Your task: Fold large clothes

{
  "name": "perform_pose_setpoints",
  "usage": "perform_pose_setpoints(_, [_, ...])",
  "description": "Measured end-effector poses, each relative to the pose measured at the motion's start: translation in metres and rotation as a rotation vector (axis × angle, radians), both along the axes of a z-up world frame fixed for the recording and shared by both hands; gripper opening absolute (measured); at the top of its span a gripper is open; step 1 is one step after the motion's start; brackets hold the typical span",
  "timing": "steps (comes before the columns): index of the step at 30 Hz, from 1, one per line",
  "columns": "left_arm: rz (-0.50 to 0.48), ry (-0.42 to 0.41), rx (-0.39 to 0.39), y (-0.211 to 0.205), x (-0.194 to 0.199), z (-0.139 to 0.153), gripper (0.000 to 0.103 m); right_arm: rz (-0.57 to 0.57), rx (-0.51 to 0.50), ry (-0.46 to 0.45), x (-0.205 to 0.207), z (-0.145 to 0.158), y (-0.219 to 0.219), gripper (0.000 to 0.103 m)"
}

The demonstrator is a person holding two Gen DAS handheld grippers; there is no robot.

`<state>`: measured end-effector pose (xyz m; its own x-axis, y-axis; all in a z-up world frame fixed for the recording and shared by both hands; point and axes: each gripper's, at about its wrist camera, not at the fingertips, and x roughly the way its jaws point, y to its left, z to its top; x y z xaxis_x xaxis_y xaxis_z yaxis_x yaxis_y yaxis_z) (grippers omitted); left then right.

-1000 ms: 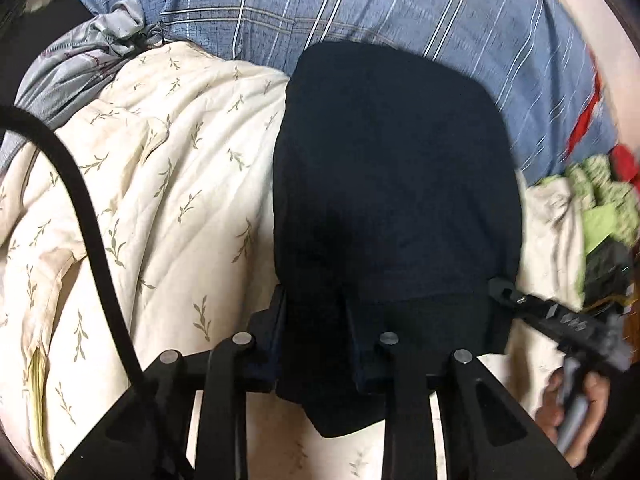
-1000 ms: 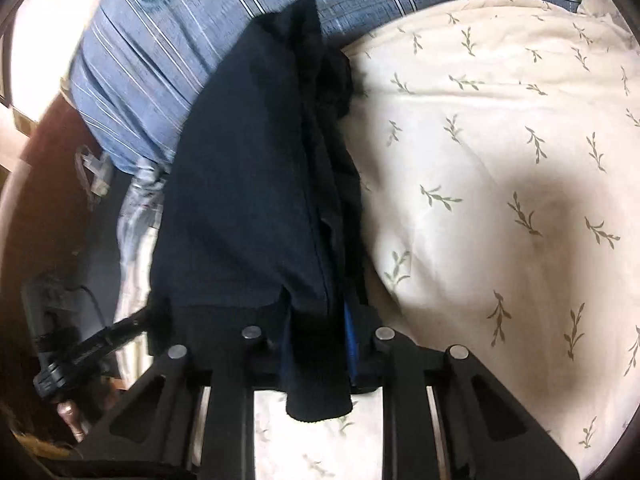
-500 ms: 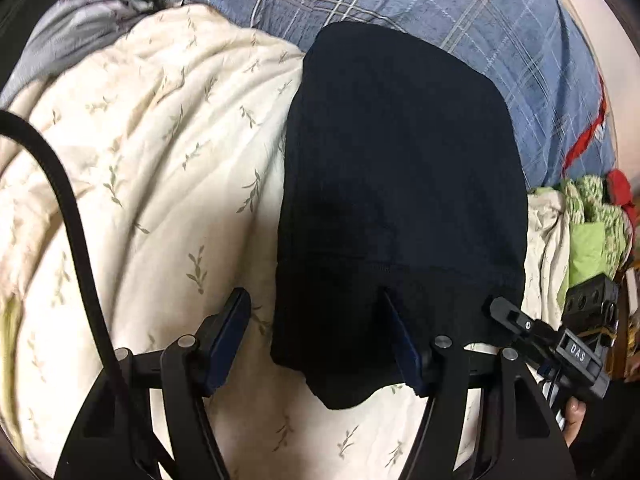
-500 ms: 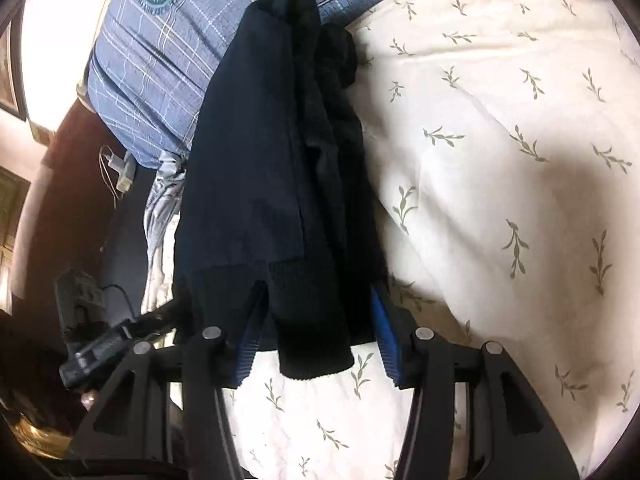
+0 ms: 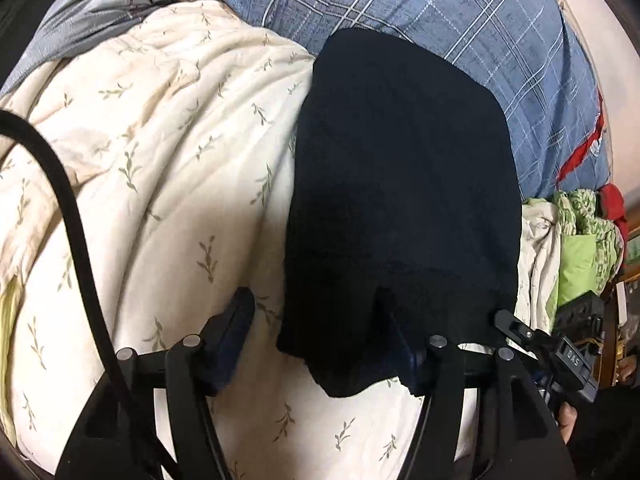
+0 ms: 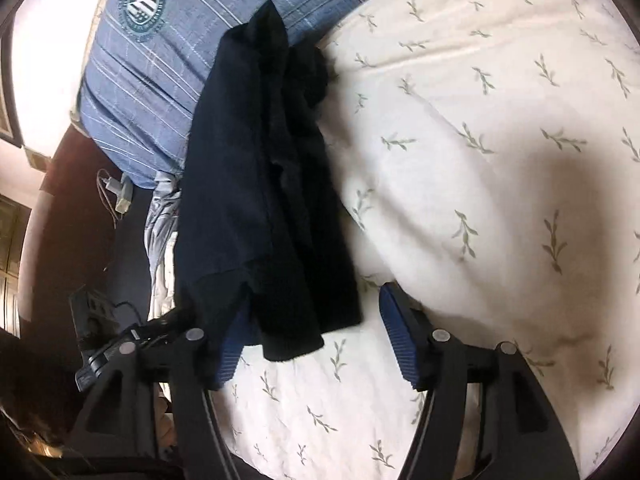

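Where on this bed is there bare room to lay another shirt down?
The widest free patch is the cream leaf-print quilt, right of the folded black garment and below the blue plaid pillow. It is crowded beyond the garment's other edge, where green and red clothes pile up, and where grey fabric bunches by the pillow.

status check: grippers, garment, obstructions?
Left gripper open, right gripper open. Black garment folded, lying on leaf-print quilt, far end over blue plaid pillow. Nothing blocking.

Black garment (image 5: 400, 200) between tool (image 5: 320, 344) fingers (spread)
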<state>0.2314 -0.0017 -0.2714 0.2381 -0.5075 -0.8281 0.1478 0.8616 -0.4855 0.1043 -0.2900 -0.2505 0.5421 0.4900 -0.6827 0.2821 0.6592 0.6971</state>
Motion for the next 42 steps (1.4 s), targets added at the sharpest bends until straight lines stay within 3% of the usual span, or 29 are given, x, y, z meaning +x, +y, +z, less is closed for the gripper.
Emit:
perform_pose_setpoints(3, [-0.005,0.000,0.003,-0.006,0.000,-0.002,0.063,0.000,0.048,-0.024,0.004,-0.002,0.000,0.065])
perform_pose_setpoints(6, [-0.009,0.006,-0.013,-0.012,0.001,-0.004,0.052,-0.015,0.073,-0.018,0.009,-0.008,0.002,0.061])
perform_pose_setpoints(10, [-0.017,-0.012,-0.009,-0.019,0.000,-0.002,0.039,-0.007,0.033,-0.003,0.010,-0.006,0.006,0.037])
perform_pose_setpoints(13, [-0.003,0.000,-0.040,-0.013,0.001,0.001,0.035,0.002,0.027,-0.007,0.006,-0.003,0.008,0.029])
perform_pose_setpoints(18, [0.002,0.005,-0.031,-0.012,0.004,-0.004,0.037,0.017,0.042,0.009,0.009,-0.011,0.015,0.028])
perform_pose_setpoints(20, [-0.008,-0.015,-0.029,-0.012,0.003,0.002,0.031,0.016,0.062,0.006,0.011,-0.012,0.014,0.017])
perform_pose_setpoints(22, [-0.012,-0.045,-0.068,-0.005,0.000,0.016,0.025,0.013,0.069,-0.021,0.007,-0.004,0.012,0.014])
perform_pose_setpoints(25, [0.011,-0.084,-0.122,0.012,-0.002,0.036,0.023,0.029,0.086,-0.084,-0.002,0.017,0.016,0.013])
perform_pose_setpoints(28, [0.035,-0.116,-0.081,0.023,0.001,0.045,0.024,0.063,0.097,-0.113,-0.006,0.025,0.034,0.013])
perform_pose_setpoints(30, [0.043,-0.083,0.011,0.020,0.006,0.031,0.026,0.081,0.067,-0.091,-0.002,0.021,0.049,0.013])
perform_pose_setpoints(33, [0.059,-0.045,0.092,0.015,0.006,0.010,0.039,0.106,0.006,-0.027,0.006,0.004,0.059,0.015])
perform_pose_setpoints(37, [0.062,-0.139,0.183,0.008,-0.002,0.024,0.065,0.112,-0.004,-0.018,0.005,0.003,0.054,0.037])
perform_pose_setpoints(38, [0.064,-0.158,0.182,0.008,-0.004,0.028,0.067,0.110,-0.021,-0.031,0.004,0.008,0.054,0.044])
perform_pose_setpoints(39, [0.061,-0.165,0.184,0.008,-0.005,0.030,0.069,0.105,-0.054,-0.051,0.002,0.015,0.053,0.057])
perform_pose_setpoints(40, [0.057,-0.169,0.186,0.007,-0.006,0.032,0.073,0.093,-0.089,-0.063,0.000,0.021,0.053,0.063])
perform_pose_setpoints(42, [0.053,-0.169,0.181,0.007,-0.006,0.032,0.075,0.082,-0.122,-0.067,0.001,0.026,0.050,0.063])
